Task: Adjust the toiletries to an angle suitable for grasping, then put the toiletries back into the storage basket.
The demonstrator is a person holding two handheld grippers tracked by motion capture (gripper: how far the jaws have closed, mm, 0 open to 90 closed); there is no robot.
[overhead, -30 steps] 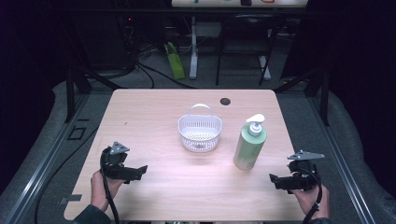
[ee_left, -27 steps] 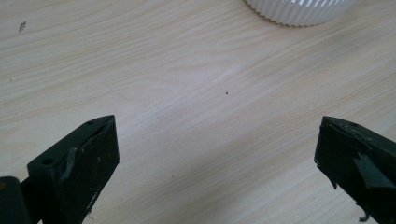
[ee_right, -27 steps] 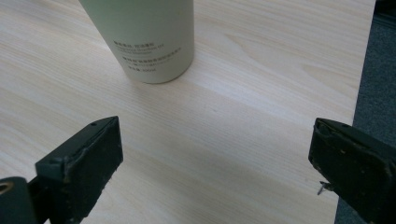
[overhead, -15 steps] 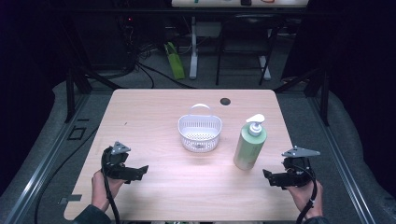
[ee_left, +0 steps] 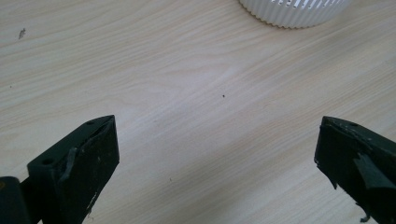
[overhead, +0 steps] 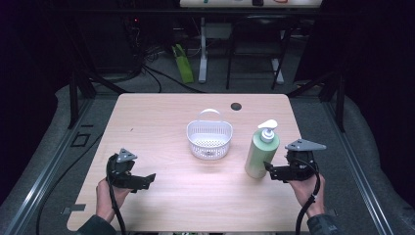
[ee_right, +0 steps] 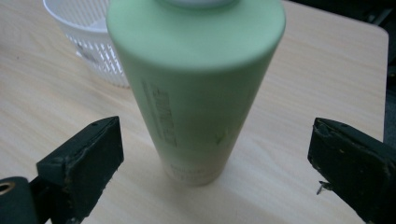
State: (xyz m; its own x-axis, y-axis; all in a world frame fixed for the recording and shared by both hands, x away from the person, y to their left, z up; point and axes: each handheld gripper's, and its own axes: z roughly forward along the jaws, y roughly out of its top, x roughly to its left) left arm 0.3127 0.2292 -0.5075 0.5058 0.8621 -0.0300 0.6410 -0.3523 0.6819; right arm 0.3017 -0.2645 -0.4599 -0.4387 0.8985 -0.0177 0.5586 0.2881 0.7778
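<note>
Our right gripper (ee_right: 212,163) has its 2 fingers (ee_right: 79,161) spread wide, lined up on the green pump bottle (ee_right: 196,93), not touching it yet. The bottle stands upright near the desk's (overhead: 161,117) right edge, right of the white basket (overhead: 209,139). Our left gripper (ee_left: 217,177) waits at the near left, fingers apart over bare wood. We judge nothing is grasped; everything is still to do.

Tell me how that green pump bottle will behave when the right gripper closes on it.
The green pump bottle stands upright, tall on a narrow base, so a push near the top would probably tip it. Its smooth, rounded body may slip or twist between the jaws. The right gripper is open with the bottle ahead between its jaws; gripping low on the body seems steadier.
</note>
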